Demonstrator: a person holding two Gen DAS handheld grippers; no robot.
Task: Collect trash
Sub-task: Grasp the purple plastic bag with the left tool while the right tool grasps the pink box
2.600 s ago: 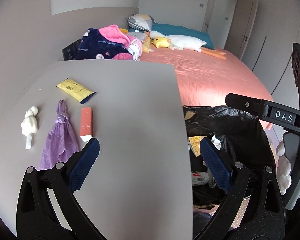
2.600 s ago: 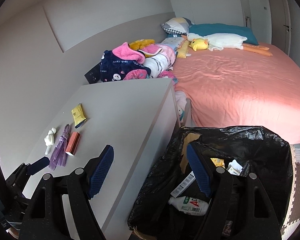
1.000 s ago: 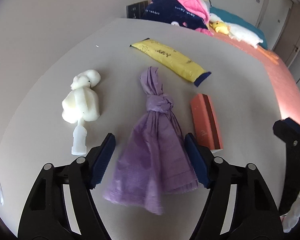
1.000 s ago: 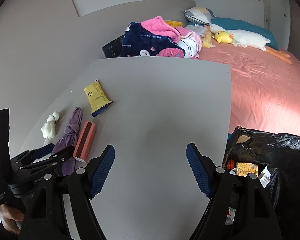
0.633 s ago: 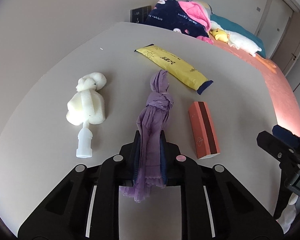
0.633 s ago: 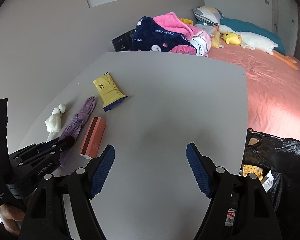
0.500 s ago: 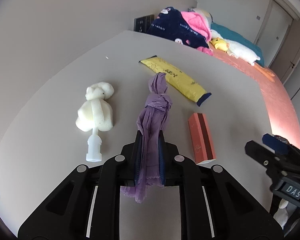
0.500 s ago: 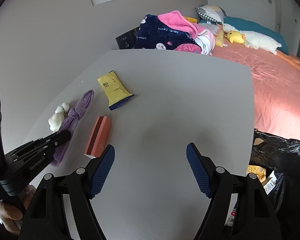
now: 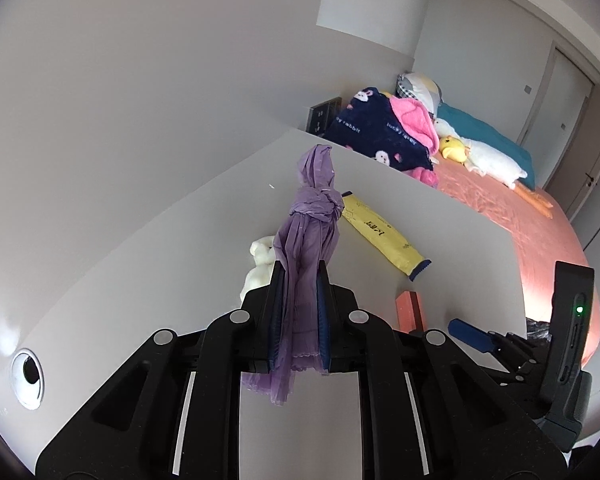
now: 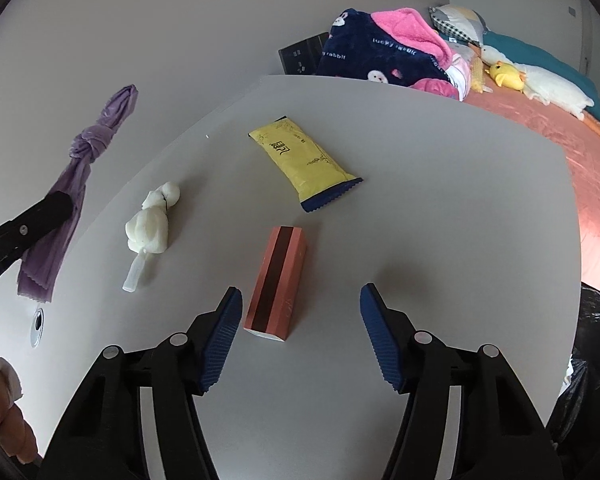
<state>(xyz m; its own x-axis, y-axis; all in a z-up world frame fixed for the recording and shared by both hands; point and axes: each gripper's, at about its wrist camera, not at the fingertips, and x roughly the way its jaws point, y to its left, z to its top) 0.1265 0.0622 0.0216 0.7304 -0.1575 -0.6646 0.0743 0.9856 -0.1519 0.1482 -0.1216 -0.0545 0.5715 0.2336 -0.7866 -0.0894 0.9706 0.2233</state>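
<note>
My left gripper is shut on a knotted purple plastic bag and holds it lifted above the grey table; the bag also shows in the right wrist view, hanging at the left. My right gripper is open, low over the table, with a pink-and-brown box lying just ahead, nearer its left finger. A yellow wrapper lies beyond the box. A white crumpled wad with a small tube lies left of the box.
A black trash bag hangs open off the table's right edge. Beyond the table is a bed with a pink sheet, a blanket pile and plush toys. A round cable hole is in the table at left.
My left gripper has closed on the purple bag and lifted it off the table. My right gripper has moved left from over the trash bag, down close behind the pink box.
</note>
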